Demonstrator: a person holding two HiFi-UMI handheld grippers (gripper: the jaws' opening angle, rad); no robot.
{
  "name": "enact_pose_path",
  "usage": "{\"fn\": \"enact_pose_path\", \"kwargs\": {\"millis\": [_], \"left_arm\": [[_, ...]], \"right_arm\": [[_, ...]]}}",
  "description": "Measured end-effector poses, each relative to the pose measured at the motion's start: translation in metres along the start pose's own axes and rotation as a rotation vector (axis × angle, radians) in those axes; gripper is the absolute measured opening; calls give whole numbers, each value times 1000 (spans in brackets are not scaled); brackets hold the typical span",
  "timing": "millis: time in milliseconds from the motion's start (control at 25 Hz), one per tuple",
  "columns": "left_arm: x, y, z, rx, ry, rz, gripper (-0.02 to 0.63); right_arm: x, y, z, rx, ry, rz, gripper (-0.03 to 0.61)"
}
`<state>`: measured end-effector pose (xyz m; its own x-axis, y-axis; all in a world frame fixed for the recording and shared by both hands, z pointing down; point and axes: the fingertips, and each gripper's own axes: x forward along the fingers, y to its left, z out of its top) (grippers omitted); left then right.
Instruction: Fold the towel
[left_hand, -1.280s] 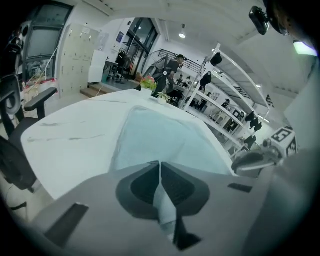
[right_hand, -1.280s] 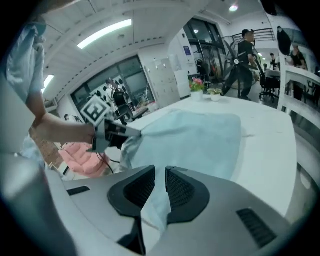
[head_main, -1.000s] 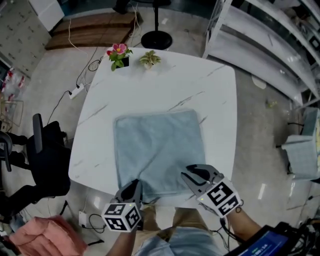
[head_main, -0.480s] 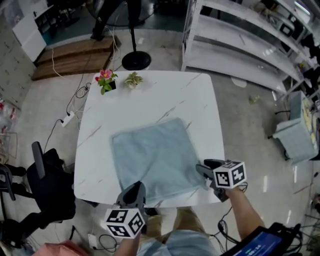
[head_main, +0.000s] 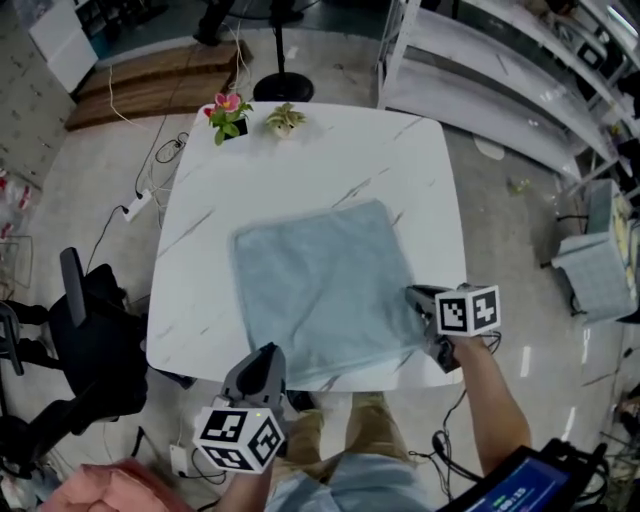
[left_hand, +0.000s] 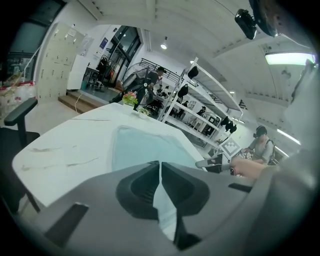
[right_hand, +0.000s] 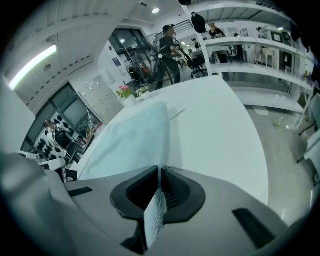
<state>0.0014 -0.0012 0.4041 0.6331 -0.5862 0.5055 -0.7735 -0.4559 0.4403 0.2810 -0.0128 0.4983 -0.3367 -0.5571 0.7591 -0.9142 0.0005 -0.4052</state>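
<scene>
A light blue towel (head_main: 320, 280) lies spread flat on the white marble table (head_main: 320, 160). My left gripper (head_main: 268, 352) is at the towel's near left corner, at the table's front edge. In the left gripper view the left gripper (left_hand: 160, 164) is shut on a strip of towel (left_hand: 145, 145). My right gripper (head_main: 414, 296) sits at the near right corner. Its jaws have just been closing, and in the right gripper view the right gripper (right_hand: 159, 169) is shut on the edge of the towel (right_hand: 135, 135).
A pot of pink flowers (head_main: 230, 110) and a small green plant (head_main: 285, 118) stand at the table's far edge. A black chair (head_main: 90, 330) is left of the table, metal shelving (head_main: 520, 80) to the right, and a pink cloth (head_main: 90, 490) on the floor near left.
My right gripper slid from the towel's near edge to its near right corner, rolled over, and closed on the cloth. My left gripper rose a little with its corner.
</scene>
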Motion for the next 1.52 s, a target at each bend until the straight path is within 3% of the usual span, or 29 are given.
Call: {"fn": "enact_pose_path", "kwargs": {"millis": [200, 520, 760, 960, 1080, 1320, 1400, 1520], "left_arm": [[-22, 6, 11, -18, -57, 6, 18], [-69, 16, 36, -60, -196, 21, 18], [-112, 39, 37, -118, -269, 65, 18], [-129, 69, 18, -167, -276, 115, 18], [-133, 84, 1, -202, -262, 142, 18], [-131, 99, -14, -249, -246, 157, 18], [-130, 100, -13, -247, -251, 152, 18], [-130, 97, -1, -227, -265, 140, 18]], "right_arm": [[-30, 43, 34, -51, -103, 27, 35], [-42, 184, 77, -426, -134, 112, 35], [11, 276, 43, -688, -28, 160, 35], [85, 294, 4, -835, 102, 139, 35], [117, 288, -11, -873, 162, 114, 35], [136, 286, -20, -849, 202, 124, 37], [130, 296, -21, -850, 220, 180, 77], [93, 324, -1, -775, 177, 343, 199]]}}
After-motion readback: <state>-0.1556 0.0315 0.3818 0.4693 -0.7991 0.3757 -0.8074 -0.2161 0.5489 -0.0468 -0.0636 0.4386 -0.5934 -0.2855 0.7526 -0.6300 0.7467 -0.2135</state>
